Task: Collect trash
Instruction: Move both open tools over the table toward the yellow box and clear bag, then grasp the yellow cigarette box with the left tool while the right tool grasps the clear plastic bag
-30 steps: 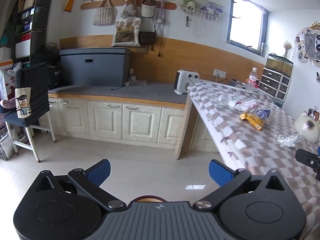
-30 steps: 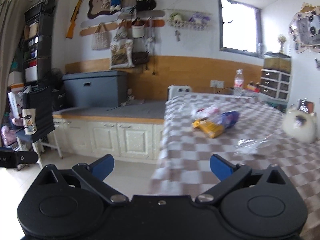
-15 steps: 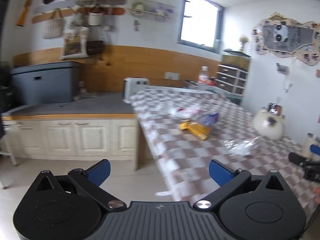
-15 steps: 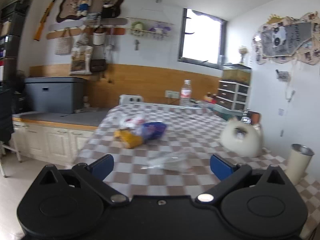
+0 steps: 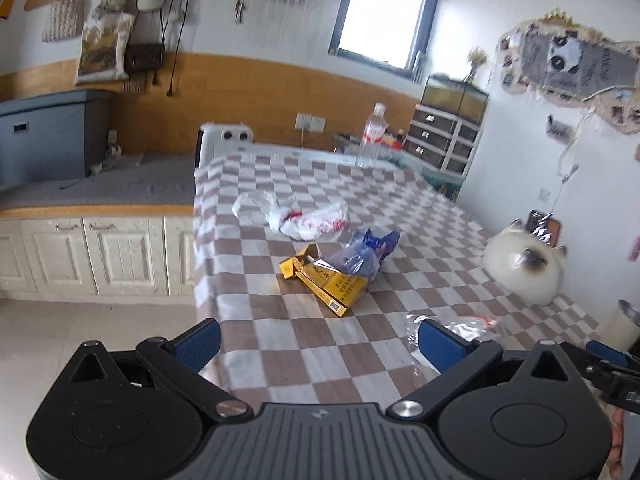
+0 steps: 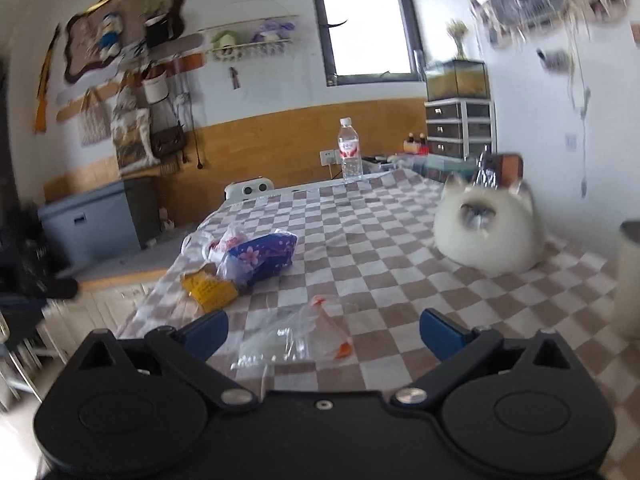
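Trash lies on a brown-and-white checked table (image 5: 320,360) (image 6: 380,256). A white plastic bag (image 5: 288,216) (image 6: 216,242) lies farthest back, a blue flowered wrapper (image 5: 366,252) (image 6: 260,258) beside it, and a flattened yellow box (image 5: 326,284) (image 6: 208,290) in front. A clear plastic bag (image 6: 296,340) (image 5: 460,326) with orange bits lies closest. My right gripper (image 6: 323,330) is open and hovers just over this clear bag. My left gripper (image 5: 318,344) is open with nothing in it, above the table's near left corner.
A white cat-shaped ornament (image 5: 524,268) (image 6: 486,232) sits at the table's right. A water bottle (image 5: 372,136) (image 6: 349,156) stands at the far end, a pale cup (image 5: 622,326) (image 6: 630,276) at the right edge. Cream cabinets (image 5: 92,252) with a grey box (image 5: 48,136) line the left wall.
Both views have swung right from the cabinets and floor onto the table. Both grippers came closer to the trash, the right one reaching the clear bag. The fingers stayed open.
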